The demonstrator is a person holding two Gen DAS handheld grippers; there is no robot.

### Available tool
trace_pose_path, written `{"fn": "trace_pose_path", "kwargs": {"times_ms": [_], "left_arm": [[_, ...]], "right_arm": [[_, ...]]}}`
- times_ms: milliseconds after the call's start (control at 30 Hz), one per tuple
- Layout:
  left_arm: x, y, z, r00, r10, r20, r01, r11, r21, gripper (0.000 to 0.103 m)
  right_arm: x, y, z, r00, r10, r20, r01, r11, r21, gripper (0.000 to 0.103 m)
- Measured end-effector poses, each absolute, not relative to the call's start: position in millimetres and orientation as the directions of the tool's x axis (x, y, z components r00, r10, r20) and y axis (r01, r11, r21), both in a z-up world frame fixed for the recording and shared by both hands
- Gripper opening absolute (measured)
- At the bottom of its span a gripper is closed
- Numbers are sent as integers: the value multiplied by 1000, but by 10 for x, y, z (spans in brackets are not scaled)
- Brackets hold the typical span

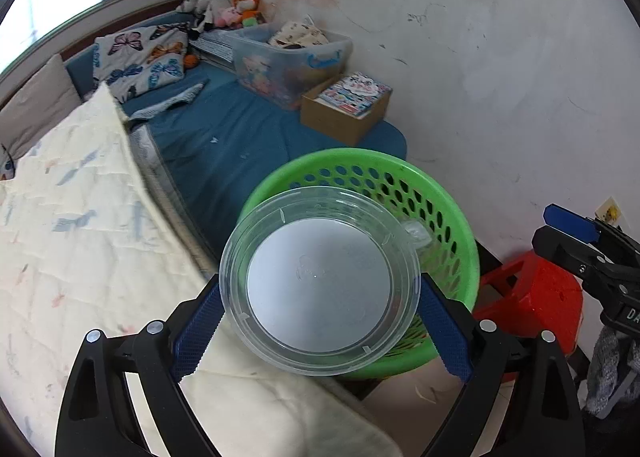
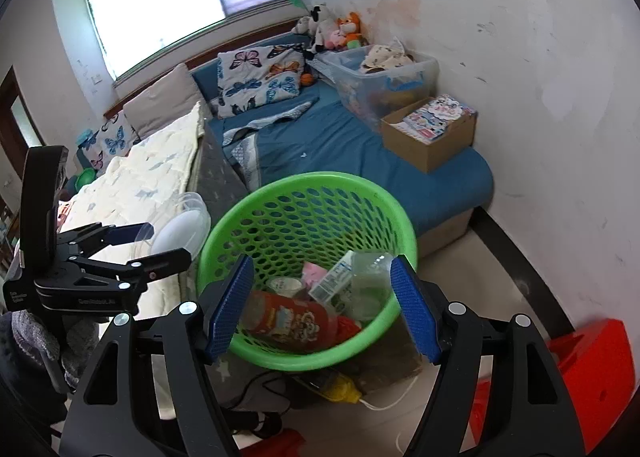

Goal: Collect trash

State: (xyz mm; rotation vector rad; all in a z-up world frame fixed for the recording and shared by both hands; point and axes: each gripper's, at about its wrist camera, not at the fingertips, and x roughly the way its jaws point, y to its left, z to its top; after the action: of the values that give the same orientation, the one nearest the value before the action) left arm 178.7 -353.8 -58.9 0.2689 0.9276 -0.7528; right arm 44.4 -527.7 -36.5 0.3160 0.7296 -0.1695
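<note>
A clear round plastic container (image 1: pixel 320 289) with a white bottom sits between the blue pads of my left gripper (image 1: pixel 320 285), which is shut on its sides. It hangs just in front of the rim of the green perforated basket (image 1: pixel 452 225). In the right wrist view the basket (image 2: pixel 304 193) holds a red snack can (image 2: pixel 288 317), a clear labelled bottle (image 2: pixel 352 277) and other scraps. My right gripper (image 2: pixel 324 309) stands open over the basket's near side with nothing between its pads. The left gripper (image 2: pixel 168 243) with the container (image 2: pixel 180 229) shows to the left of the basket.
A bed with a blue sheet (image 2: pixel 340 141) and a cream quilt (image 1: pixel 80 237) lies behind the basket. A clear storage box (image 2: pixel 384 77) and a cardboard box (image 2: pixel 428 137) stand on it. A red stool (image 1: pixel 532 297) is at the right, and a yellow bottle (image 2: pixel 340 389) lies on the floor.
</note>
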Motion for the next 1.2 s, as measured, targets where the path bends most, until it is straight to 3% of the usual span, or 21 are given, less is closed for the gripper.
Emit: {"fn": "trace_pose_path", "kwargs": {"times_ms": [500,1200], "left_arm": [[1761,-3619,-642,297,-554,-778,697,683,-220,92],[1504,-2262,-188,538,-434,-722,555,827,-84,92]], "right_arm": [[281,-5349,-407,740,-45,-671,293,920,261,71],[406,-4541,-231,768,57,-638,138,958,252,73]]}}
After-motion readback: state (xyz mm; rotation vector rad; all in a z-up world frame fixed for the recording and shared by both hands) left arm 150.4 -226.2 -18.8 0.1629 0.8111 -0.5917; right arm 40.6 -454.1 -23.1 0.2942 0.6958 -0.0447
